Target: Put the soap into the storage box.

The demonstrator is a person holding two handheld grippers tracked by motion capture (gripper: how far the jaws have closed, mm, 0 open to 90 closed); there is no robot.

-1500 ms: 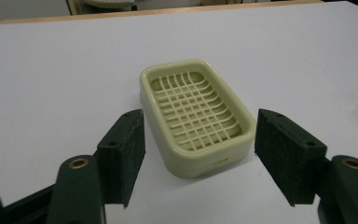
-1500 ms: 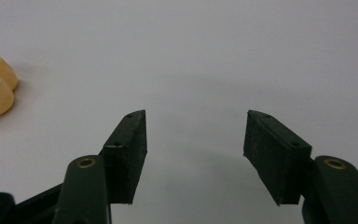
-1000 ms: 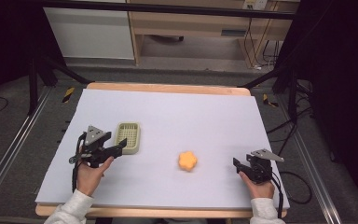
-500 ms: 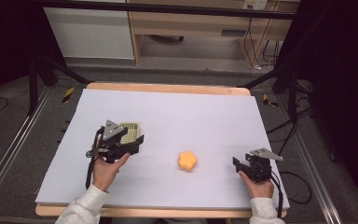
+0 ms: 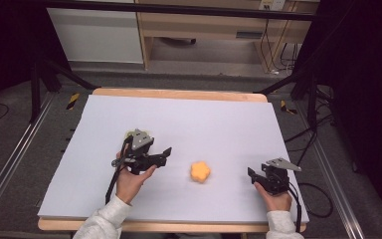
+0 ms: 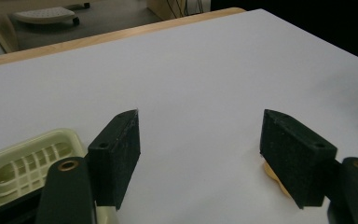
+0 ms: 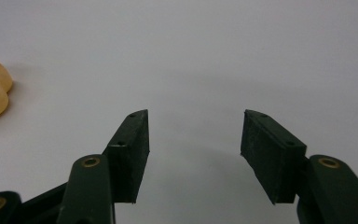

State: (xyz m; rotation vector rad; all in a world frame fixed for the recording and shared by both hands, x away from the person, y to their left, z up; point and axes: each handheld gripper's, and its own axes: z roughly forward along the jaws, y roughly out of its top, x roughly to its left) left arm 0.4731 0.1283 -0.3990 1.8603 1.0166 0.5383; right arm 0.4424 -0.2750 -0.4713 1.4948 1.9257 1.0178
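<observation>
We log both hand-held grippers, left and right, jaws apart, empty; orange lobed object at the left's 3 o'clock.

Table with white top and wooden edge standing on grey floor; wooden shelf unit and white cabinet sitting behind; cables trailing right.

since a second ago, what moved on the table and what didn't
The left gripper swung right over the cream basket toward the orange piece, jaws open, gripping nothing. The right gripper, open, the basket and the orange piece stayed put.
</observation>
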